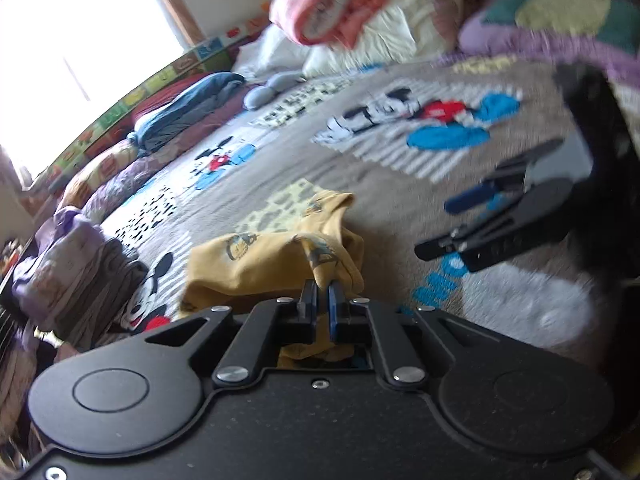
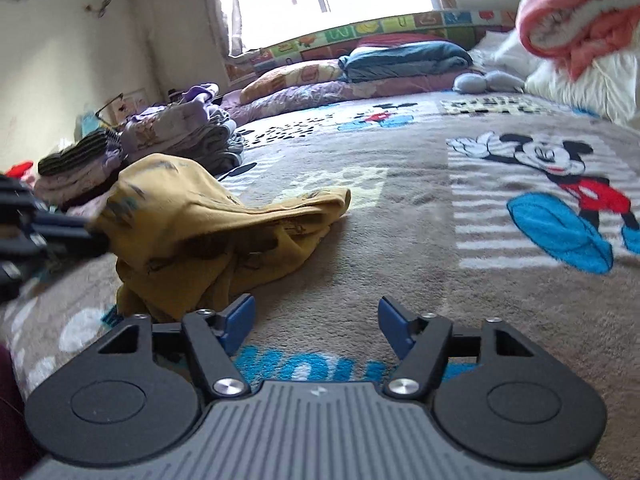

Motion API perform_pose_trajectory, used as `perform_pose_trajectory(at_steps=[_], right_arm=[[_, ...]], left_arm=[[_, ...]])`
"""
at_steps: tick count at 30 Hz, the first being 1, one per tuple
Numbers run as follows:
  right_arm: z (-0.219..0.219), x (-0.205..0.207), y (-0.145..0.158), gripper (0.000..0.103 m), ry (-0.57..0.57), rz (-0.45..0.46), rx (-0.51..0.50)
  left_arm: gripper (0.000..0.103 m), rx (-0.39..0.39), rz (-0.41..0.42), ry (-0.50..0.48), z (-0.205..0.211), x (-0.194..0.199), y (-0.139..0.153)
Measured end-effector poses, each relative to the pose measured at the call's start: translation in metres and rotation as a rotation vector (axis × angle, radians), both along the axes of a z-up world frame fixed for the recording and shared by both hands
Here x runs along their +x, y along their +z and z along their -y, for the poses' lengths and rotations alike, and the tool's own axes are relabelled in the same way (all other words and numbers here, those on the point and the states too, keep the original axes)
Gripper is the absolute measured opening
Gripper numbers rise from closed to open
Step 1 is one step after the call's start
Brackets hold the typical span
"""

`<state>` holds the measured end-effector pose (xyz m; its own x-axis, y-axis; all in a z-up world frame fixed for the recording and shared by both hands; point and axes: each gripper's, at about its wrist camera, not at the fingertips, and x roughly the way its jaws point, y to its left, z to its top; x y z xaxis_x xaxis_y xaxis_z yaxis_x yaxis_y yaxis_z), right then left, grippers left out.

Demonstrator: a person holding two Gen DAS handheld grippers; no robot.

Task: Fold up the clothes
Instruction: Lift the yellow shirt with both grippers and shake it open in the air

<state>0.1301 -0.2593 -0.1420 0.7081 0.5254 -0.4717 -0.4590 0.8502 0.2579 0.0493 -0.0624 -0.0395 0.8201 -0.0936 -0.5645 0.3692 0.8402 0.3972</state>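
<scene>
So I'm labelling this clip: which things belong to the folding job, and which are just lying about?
In the job:
yellow garment
left gripper, shut on it
right gripper, open

Lying about:
Mickey Mouse blanket
stack of folded clothes
blue folded blanket
pink quilt

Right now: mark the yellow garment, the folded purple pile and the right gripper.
yellow garment (image 2: 188, 216): right wrist view, on the raised bunched top.
folded purple pile (image 2: 180, 128): right wrist view, on the top layer.
right gripper (image 2: 316, 320): right wrist view, midway between its blue tips, over the blanket.
</scene>
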Motion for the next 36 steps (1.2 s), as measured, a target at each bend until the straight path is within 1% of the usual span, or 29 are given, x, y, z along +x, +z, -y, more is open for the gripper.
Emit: perform_pose_trajectory(at_steps=[2,5,7,10,15,18,19,20,22,23,24,26,27,29,36], right_arm=[[-0.004,-0.005,0.004,0.068,0.001,0.031,-0.026],[-0.012,-0.011,0.012,0.068,0.001,0.080,-0.071],[-0.021,-0.016,0.017,0.068,0.003,0.122,-0.120],[-0.037,-0.025,0.025,0.068,0.017,0.209,-0.218],[-0.066,-0.047,0.028,0.066,0.057,0.382,-0.425],[-0.077,-0.060,0.029,0.066,0.105,0.468,-0.509],[-0.079,-0.064,0.030,0.065,0.111,0.491,-0.522],[-0.081,-0.068,0.033,0.064,0.120,0.510,-0.529],[-0.084,-0.076,0.037,0.049,0.142,0.539,-0.541],[-0.085,-0.078,0.040,0.037,0.158,0.535,-0.539],[-0.086,-0.080,0.044,0.023,0.175,0.532,-0.537],[-0.085,-0.080,0.049,0.010,0.194,0.509,-0.521],[-0.083,-0.081,0.053,0.005,0.194,0.503,-0.510],[-0.079,-0.083,0.062,0.005,0.190,0.493,-0.485],[-0.052,-0.082,0.126,0.004,0.107,0.528,-0.369]], left_arm=[[0.004,-0.038,0.011,0.011,-0.009,-0.011,0.013],[0.004,-0.057,0.035,0.027,-0.020,-0.026,0.027],[0.004,-0.072,0.048,0.037,-0.027,-0.036,0.036],[0.004,-0.090,0.065,0.056,-0.035,-0.048,0.044],[0.004,-0.132,0.085,0.091,-0.055,-0.064,0.053],[0.004,-0.163,0.088,0.113,-0.065,-0.071,0.054],[0.004,-0.176,0.089,0.118,-0.068,-0.072,0.055],[0.004,-0.190,0.089,0.124,-0.071,-0.074,0.055],[0.004,-0.207,0.093,0.130,-0.074,-0.077,0.056],[0.004,-0.214,0.096,0.131,-0.076,-0.078,0.057],[0.004,-0.222,0.099,0.132,-0.077,-0.078,0.058],[0.004,-0.237,0.108,0.137,-0.080,-0.078,0.060],[0.004,-0.243,0.114,0.140,-0.081,-0.077,0.062],[0.003,-0.254,0.132,0.143,-0.086,-0.075,0.068],[0.003,-0.270,0.237,0.125,-0.089,-0.067,0.104]])
